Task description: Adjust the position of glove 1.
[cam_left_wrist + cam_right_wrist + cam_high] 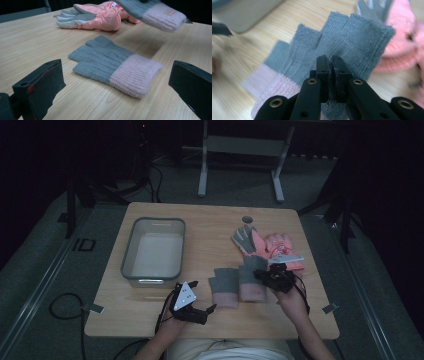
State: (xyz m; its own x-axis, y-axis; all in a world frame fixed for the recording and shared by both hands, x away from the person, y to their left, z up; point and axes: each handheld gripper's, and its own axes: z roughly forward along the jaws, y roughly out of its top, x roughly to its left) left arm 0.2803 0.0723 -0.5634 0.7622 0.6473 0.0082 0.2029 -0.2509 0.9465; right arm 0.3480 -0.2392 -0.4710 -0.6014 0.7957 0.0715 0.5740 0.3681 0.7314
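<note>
High view sets out the whole wooden bench (210, 225): a grey plastic tub (153, 251) on its left half, a pair of padded pink ski gloves (270, 245) toward the far right, and two grey knit gloves with pink cuffs nearer the person. The right tongs (267, 275) sit over the right-hand knit glove (251, 277), but from above their grip is too dark to read. Right gripper view settles it: the right tongs (331, 72) are pressed together on a fold of this glove's grey fabric, its stubby fingers fanned out beyond the tips and its pink cuff hanging at lower left. Left gripper view adds what neither of those gives, that this glove (155, 12) hangs clear above the bench, blurred, with its cuff tilted down and a shadow beneath it. The same view shows the other knit glove (115, 67) lying flat on the wood, between and beyond the spread black jaws of the left tongs (115, 85), which touch nothing. Seen from above, the left tongs (202, 312) rest low near the bench's near edge, just left of that flat glove (224, 287).
</note>
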